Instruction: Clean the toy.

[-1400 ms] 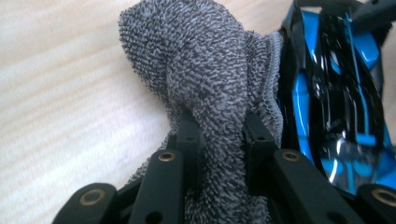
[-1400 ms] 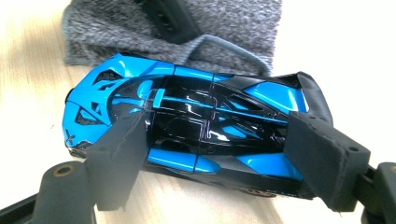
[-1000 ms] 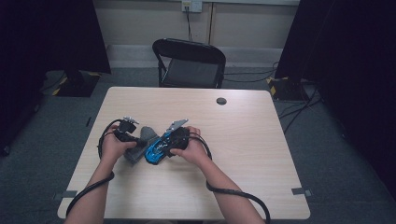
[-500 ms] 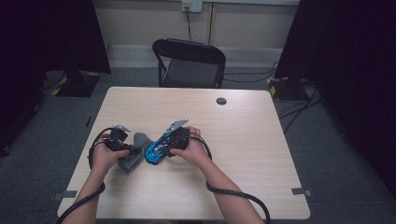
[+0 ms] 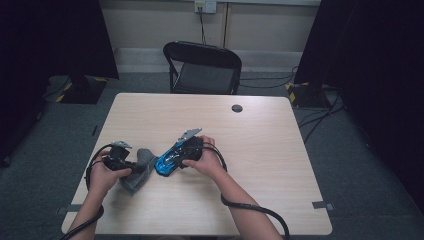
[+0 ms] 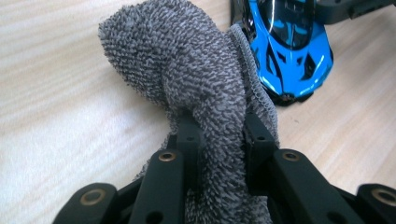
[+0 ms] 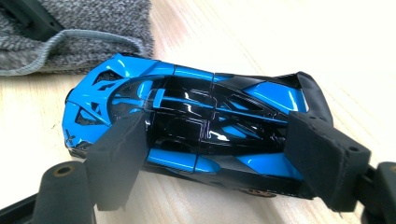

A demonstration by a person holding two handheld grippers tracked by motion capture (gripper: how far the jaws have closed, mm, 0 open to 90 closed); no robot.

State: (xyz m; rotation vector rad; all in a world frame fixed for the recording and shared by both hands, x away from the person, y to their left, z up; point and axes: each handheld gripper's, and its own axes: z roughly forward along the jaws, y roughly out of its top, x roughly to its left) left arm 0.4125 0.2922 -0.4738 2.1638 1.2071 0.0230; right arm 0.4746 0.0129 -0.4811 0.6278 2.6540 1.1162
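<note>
No readable writing shows; the left gripper (image 6: pixel 217 140) pinches the grey sock (image 6: pixel 196 79) on the table (image 5: pixel 280 150); the right gripper (image 7: pixel 215 154) clamps the blue toy car (image 7: pixel 187 121) lengthwise, just beside it; both forearms reach in low.

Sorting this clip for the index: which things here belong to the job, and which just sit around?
In use: grey terry cloth, pinched by left gripper; glossy blue and black toy car, clamped by right gripper.

Lying about: small black round disc on wooden table; black folding chair.

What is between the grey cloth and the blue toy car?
Nothing: in the left gripper view the grey cloth lies right against the blue toy car.
</note>
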